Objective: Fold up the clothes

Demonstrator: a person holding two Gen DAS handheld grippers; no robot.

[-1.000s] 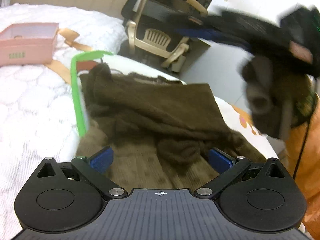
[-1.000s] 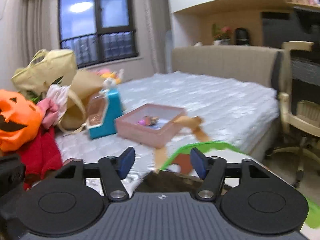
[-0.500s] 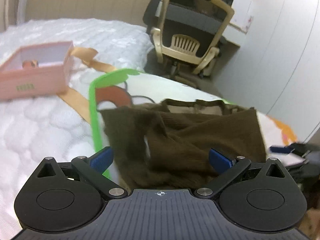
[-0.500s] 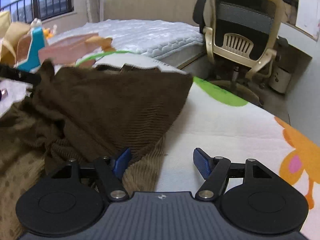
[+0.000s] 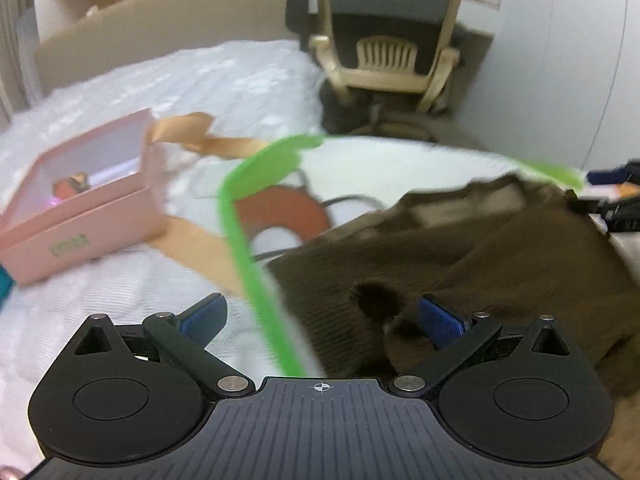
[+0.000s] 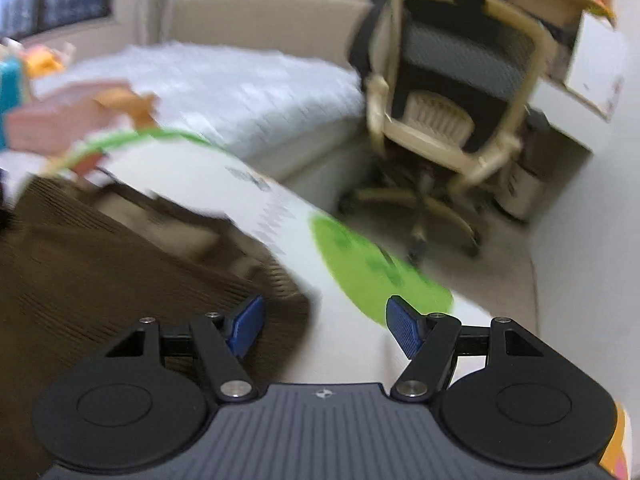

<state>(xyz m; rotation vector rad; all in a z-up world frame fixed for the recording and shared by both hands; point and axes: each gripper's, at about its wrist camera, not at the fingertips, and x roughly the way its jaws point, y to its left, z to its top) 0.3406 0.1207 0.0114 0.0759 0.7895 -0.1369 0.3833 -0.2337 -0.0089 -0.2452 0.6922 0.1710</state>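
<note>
A dark brown ribbed sweater [image 5: 472, 256] lies crumpled on a white play mat with a green border [image 5: 248, 240] spread over the bed. My left gripper [image 5: 322, 320] is open above the sweater's left edge, a fold of fabric bulging up beside its right finger. In the right wrist view the same sweater [image 6: 100, 272] fills the lower left. My right gripper [image 6: 326, 322] is open over the sweater's right edge, its left finger above the cloth and its right finger above the white mat [image 6: 352, 320]. Both views are motion-blurred.
A pink open box [image 5: 80, 200] with tan ribbon [image 5: 200, 136] sits on the white quilt to the left. A beige and black office chair [image 6: 460, 92] stands on the floor beyond the bed edge. The other gripper [image 5: 616, 200] shows at the right of the left wrist view.
Both grippers have swung across the sweater. The left moved leftward toward its left edge. The right moved toward its right edge and the mat. Both stay open.
</note>
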